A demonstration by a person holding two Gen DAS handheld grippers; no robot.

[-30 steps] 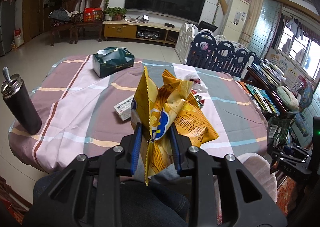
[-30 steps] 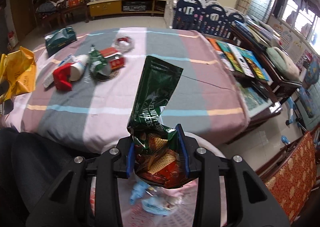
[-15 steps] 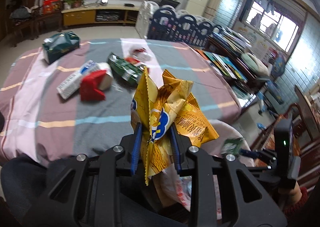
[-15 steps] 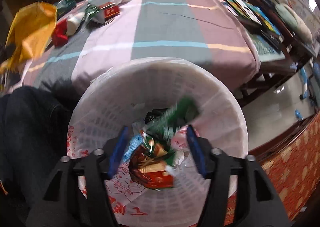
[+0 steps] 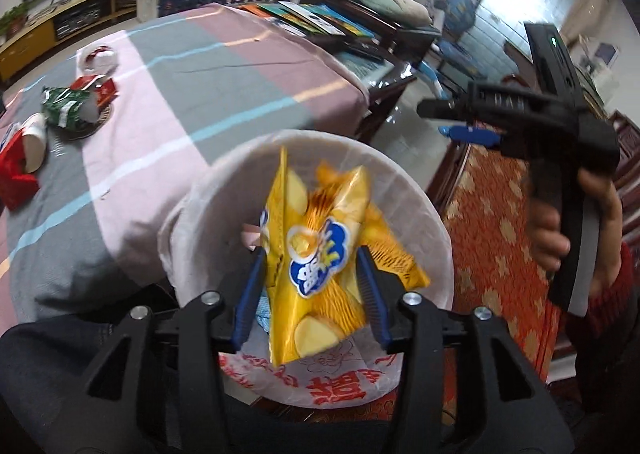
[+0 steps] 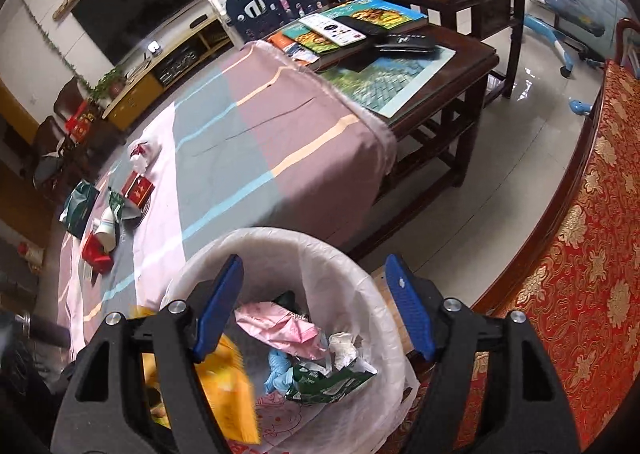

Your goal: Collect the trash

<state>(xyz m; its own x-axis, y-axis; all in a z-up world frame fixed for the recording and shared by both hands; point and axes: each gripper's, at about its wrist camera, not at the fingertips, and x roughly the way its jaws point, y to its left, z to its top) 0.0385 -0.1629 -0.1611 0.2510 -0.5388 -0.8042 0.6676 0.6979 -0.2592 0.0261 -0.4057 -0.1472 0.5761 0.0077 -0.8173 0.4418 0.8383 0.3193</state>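
Left gripper [image 5: 312, 290] over the lined bin [image 5: 420, 197]; fingers have just been opening, yellow chip bag [image 5: 320, 254] loose between them, above the bin mouth. Right gripper [image 6: 314, 308] beside it, fingers apart after opening, nothing between. Green wrapper [image 6: 328, 378] lies in the bin. More trash [image 5: 68, 109] on the desk [image 5: 224, 65].

The chip bag [image 5: 320, 266] was glossy yellow foil, crinkled. The bin liner [image 6: 376, 294] at lower centre was thin, translucent white plastic. The tablecloth [image 5: 224, 65] was matt striped cloth. At right, the cushion [image 6: 580, 262] looked like shiny red-and-gold brocade; the floor [image 6: 532, 125] was glossy tile.
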